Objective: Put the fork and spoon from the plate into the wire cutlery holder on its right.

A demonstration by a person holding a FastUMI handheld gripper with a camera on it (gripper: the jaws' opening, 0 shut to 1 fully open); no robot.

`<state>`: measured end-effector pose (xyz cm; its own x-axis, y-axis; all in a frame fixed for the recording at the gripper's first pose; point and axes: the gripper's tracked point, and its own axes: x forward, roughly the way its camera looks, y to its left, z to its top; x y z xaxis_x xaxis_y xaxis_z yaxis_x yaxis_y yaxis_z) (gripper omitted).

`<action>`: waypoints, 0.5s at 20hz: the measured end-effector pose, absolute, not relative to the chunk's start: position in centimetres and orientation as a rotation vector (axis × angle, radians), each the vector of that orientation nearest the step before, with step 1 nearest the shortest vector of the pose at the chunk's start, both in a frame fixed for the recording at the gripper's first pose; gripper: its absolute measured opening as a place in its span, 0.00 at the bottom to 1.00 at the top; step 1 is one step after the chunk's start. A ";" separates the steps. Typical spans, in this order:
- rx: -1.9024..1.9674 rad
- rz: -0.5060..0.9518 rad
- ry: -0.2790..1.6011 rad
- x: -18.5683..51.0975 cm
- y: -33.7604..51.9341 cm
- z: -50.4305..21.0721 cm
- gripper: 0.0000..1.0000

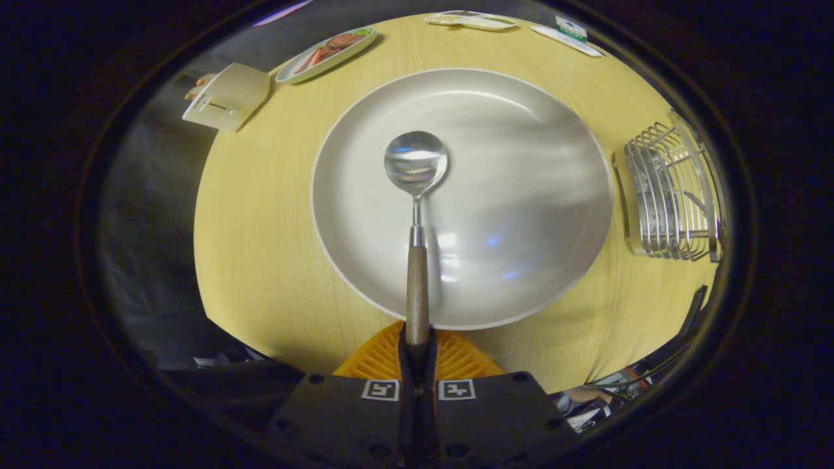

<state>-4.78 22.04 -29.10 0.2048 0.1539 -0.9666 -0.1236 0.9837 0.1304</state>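
A spoon [417, 195] with a wooden handle and a shiny metal bowl points straight ahead from my gripper [417, 339], which is shut on the end of its handle. The spoon hangs above a large white plate [521, 163] on the round yellow table [260, 247]. The plate's surface under the spoon is bare. A wire cutlery holder [671, 195] stands to the right of the plate, close to the table's edge.
Beyond the plate, a green-rimmed oval dish [326, 53] with food sits at the table's far left edge. A cream card holder [228, 96] lies beside it. Small dishes [470, 19] and a packet [568, 34] lie at the far side.
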 end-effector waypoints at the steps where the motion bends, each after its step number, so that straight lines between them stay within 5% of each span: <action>1: 0.018 0.205 1.352 -5.1 22.0 -29.0 0.08; 10: 0.016 0.274 1.297 -7.9 19.3 -21.8 0.08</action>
